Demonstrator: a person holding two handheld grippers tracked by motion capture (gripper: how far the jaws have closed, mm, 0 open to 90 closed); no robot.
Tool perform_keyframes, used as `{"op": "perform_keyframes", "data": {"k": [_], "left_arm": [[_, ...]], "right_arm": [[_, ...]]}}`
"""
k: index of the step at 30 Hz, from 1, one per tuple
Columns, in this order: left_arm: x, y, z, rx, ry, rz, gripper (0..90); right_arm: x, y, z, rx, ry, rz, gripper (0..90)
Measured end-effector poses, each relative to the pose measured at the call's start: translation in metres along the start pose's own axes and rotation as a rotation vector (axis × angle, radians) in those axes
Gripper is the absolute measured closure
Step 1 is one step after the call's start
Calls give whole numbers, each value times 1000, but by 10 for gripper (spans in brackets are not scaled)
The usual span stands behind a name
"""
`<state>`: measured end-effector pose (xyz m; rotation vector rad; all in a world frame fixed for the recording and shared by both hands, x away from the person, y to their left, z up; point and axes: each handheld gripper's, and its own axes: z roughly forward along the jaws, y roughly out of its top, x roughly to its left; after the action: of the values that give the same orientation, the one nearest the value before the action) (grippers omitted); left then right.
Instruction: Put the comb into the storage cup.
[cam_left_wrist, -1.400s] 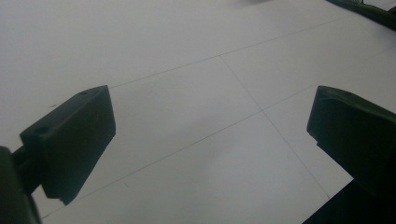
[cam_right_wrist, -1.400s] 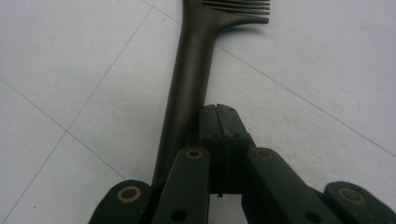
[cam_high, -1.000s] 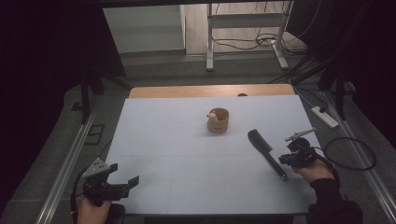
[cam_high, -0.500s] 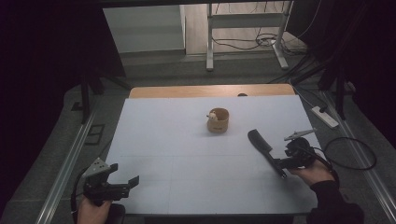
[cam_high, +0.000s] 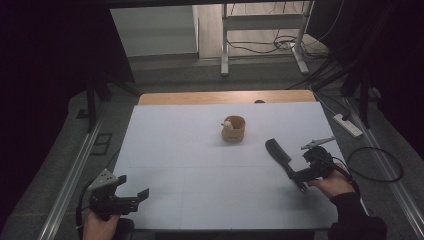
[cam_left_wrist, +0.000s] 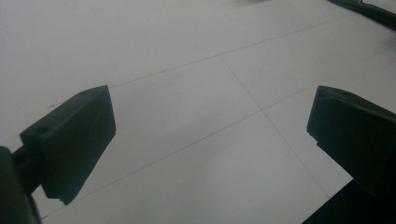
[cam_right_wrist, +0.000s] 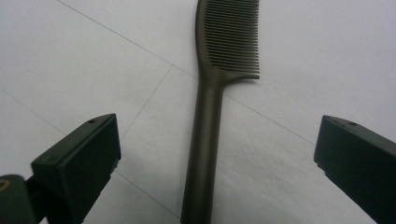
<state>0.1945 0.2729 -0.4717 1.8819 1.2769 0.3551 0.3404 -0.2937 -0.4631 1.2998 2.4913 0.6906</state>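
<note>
A black comb (cam_high: 280, 152) lies flat on the white table (cam_high: 200, 160) at the right, teeth end pointing away from me. My right gripper (cam_high: 300, 172) sits at the comb's handle end. In the right gripper view the handle (cam_right_wrist: 205, 140) runs up between the two jaws of the right gripper (cam_right_wrist: 215, 128), which have just been opening and stand wide apart, clear of it on both sides. My left gripper (cam_high: 134, 186) hovers at the near left corner, open, with bare table between the jaws of the left gripper (cam_left_wrist: 210, 107).
A small round wooden cup (cam_high: 233, 129) with a pale item inside stands mid-table, beyond the comb. A wooden strip (cam_high: 225, 97) edges the far side. A power strip (cam_high: 347, 125) and cables lie on the floor to the right.
The right gripper's jaws have spread wide from around the comb's handle, and the comb stays flat on the table. The left gripper has not moved.
</note>
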Motion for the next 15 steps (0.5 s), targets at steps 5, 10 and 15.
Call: {"op": "perform_keyframes", "data": {"k": [5, 10, 15], "left_arm": [[0, 0, 0, 0, -1, 0, 17], [0, 0, 0, 2, -1, 0, 17], [0, 0, 0, 2, -1, 1, 17]], "right_arm": [[4, 3, 1, -1, -2, -7, 0], [9, 7, 3, -2, -6, -22, 0], [12, 10, 5, -3, -4, -31, 0]]}}
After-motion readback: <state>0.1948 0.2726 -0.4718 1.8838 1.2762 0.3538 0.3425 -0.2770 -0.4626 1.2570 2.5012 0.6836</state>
